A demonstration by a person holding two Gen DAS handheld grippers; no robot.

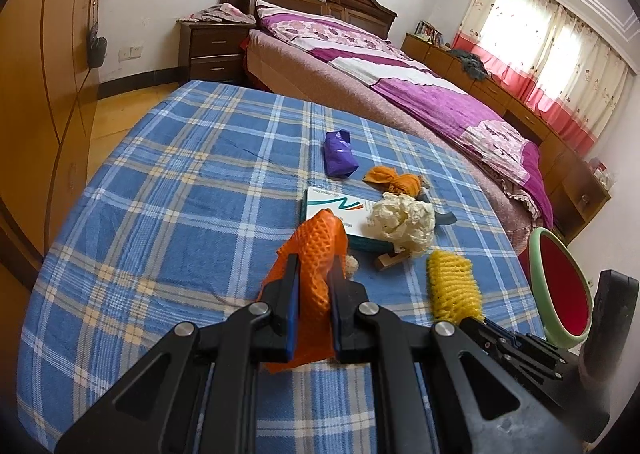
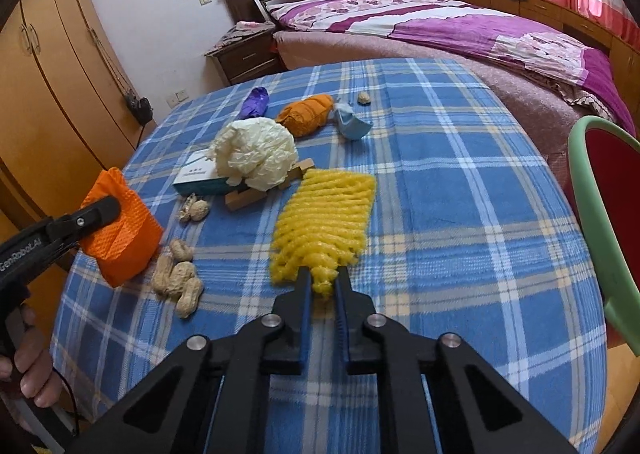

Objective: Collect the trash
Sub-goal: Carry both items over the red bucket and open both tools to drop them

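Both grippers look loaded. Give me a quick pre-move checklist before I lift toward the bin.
1. Left gripper shut on the orange foam net: ok.
2. Right gripper shut on the yellow foam net: ok, but it pinches only the near edge, so the hold may be weak.
3. Yellow net free of the wooden block beside it: ok, apart.
4. Peanuts clear of the orange net: cannot tell, very close.
5. Bin within view at the right: ok.
6. Bin's opening clear to receive: cannot tell; mostly cut off.
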